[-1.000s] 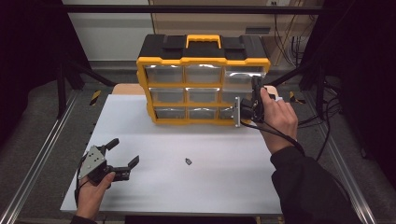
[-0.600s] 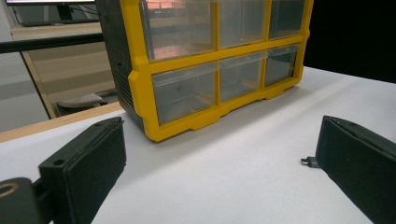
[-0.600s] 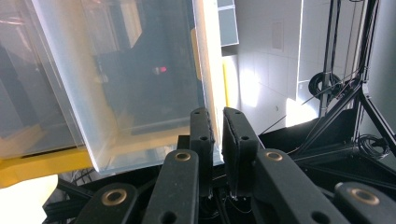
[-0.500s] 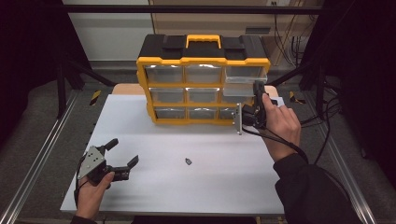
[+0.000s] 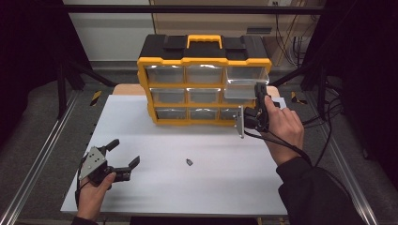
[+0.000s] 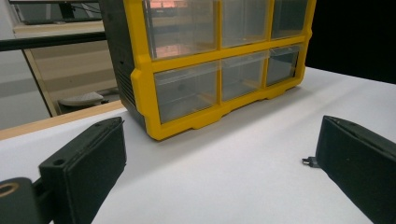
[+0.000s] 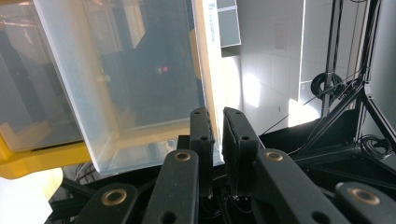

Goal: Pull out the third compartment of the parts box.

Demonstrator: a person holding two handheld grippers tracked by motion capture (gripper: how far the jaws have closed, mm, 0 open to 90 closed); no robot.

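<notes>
A yellow and black organizer [image 5: 204, 84] with clear drawers stands at the back of the white table [image 5: 225, 187]. Its top right drawer [image 5: 244, 86] is slid part way out toward me. My right gripper [image 5: 259, 91] is shut on that drawer's front wall; in the right gripper view the clear drawer [image 7: 126, 79] sits pinched between the two jaws of the right gripper [image 7: 217, 126]. My left gripper [image 5: 126, 152] rests at the table's front left, open and holding nothing. A small dark part [image 5: 188, 162] lies mid-table, also visible as the small part [image 6: 309, 161] beside one jaw of the left gripper [image 6: 222, 140].
The other drawers of the organizer [image 6: 210, 70] are pushed in. Metal rails [image 5: 42, 154] run along both sides of the table. Cables [image 5: 324, 117] hang at the back right behind my right hand.
The top right drawer has slid out of the organizer, drawn by my right gripper, which moved slightly toward me. The left gripper has stayed put.
</notes>
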